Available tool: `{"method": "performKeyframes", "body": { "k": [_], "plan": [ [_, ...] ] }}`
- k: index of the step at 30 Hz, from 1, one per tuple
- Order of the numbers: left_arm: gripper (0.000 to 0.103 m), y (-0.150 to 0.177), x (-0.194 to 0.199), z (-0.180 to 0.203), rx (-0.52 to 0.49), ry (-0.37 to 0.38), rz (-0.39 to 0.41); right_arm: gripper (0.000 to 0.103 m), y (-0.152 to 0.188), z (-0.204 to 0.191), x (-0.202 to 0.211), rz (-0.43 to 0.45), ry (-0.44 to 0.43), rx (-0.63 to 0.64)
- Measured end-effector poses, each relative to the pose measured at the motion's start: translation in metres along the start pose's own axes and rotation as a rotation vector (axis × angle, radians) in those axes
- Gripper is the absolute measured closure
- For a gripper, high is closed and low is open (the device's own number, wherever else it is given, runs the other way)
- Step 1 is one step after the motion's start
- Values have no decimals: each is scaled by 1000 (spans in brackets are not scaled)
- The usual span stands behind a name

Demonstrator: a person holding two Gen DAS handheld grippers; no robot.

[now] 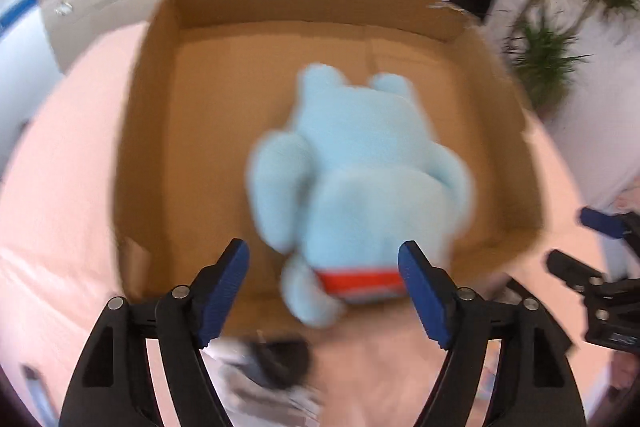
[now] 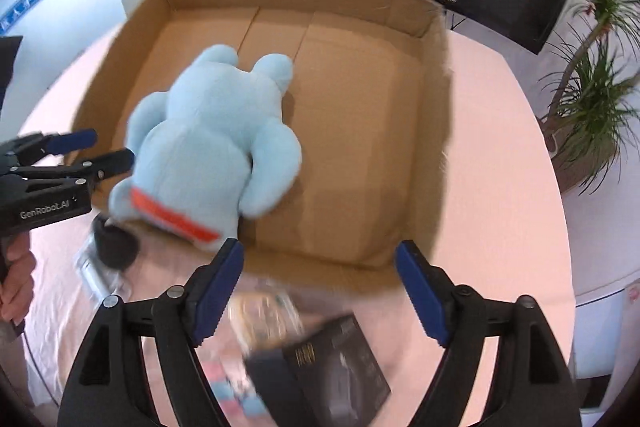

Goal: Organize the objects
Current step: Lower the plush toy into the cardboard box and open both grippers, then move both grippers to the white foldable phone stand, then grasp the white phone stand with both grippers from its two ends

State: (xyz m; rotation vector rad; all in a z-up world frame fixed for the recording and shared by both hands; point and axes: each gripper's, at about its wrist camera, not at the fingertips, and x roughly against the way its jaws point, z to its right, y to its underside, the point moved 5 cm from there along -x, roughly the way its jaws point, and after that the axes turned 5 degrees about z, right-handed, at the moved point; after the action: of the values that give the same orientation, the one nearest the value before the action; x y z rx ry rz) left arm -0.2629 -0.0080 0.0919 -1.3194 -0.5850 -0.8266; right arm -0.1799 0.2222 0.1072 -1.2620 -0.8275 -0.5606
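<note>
**Plush toy goes into the box as both grippers let go**

Plush toy (image 2: 212,143), pale blue with a red-orange band at its base, lay face down over the near-left part of the cardboard box (image 2: 434,131), its ears toward the far wall and its base hanging at the near rim. From where I stood, the left gripper (image 1: 323,291) had its jaws spread, the toy's base between them but no pad pressing it. The right gripper (image 2: 319,291) was equally spread and empty, hovering over the box's near edge.

To finish the step well, I judged both tools should back straight out without snagging the fur, and the toy wanted a nudge farther in, since its base looked to sit on the rim and might tip out.

Much was hard to read. Motion smeared the left view, so whether the toy rested fully on the box floor I could not tell. Its face was hidden underneath. On the pink table (image 2: 500,147) in front of the box lay a dark box (image 2: 336,371), a round black object (image 2: 114,243) and some blurred clear packaging (image 2: 264,311), none clearly identifiable; the fingers covered part of them.
</note>
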Motion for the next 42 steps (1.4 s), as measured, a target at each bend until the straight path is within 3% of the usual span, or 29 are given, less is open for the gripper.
{"method": "performKeyframes", "body": {
  "k": [4, 8, 10, 14, 19, 20, 22, 23, 24, 25, 31, 33, 37, 40, 42],
  "plan": [
    [26, 37, 8, 34, -60, 97, -33, 25, 29, 1, 22, 20, -31, -30],
    [26, 97, 25, 40, -107, 118, -40, 25, 69, -11, 47, 70, -104, -72],
    [26, 119, 30, 24, -85, 84, -23, 25, 84, -23, 60, 106, -177, -71],
    [24, 152, 35, -32, 6, -70, 47, 25, 137, -64, 65, 114, -317, -71],
    [24, 152, 2, -99, 139, -140, -10, 25, 166, -102, 35, 24, -397, -104],
    [24, 151, -3, -111, 175, -131, -13, 25, 166, -106, 30, 17, -388, -104],
    [24, 142, -15, -122, 229, -36, -32, 25, 165, -112, 25, 15, -374, -101],
    [34, 138, -21, -122, 235, 16, -44, 25, 163, -116, 23, 14, -379, -104],
    [45, 135, -26, -119, 228, 52, -56, 25, 167, -116, 25, 13, -382, -107],
    [48, 134, -29, -113, 215, 85, -69, 25, 165, -118, 23, 7, -380, -111],
    [50, 159, -27, -47, -23, 112, -88, 26, 174, -120, 24, 1, -364, -119],
    [50, 178, -18, -25, -58, 83, -86, 27, 177, -119, 23, 1, -364, -131],
    [51, 214, 4, 4, 8, 69, -126, 28, 192, -119, 25, -18, -384, -153],
    [49, 241, 22, 12, 49, 61, -111, 28, 210, -130, 34, -17, -423, -142],
    [40, 253, 28, 9, 81, 86, -113, 28, 216, -141, 39, -3, -458, -148]
  ]
}}
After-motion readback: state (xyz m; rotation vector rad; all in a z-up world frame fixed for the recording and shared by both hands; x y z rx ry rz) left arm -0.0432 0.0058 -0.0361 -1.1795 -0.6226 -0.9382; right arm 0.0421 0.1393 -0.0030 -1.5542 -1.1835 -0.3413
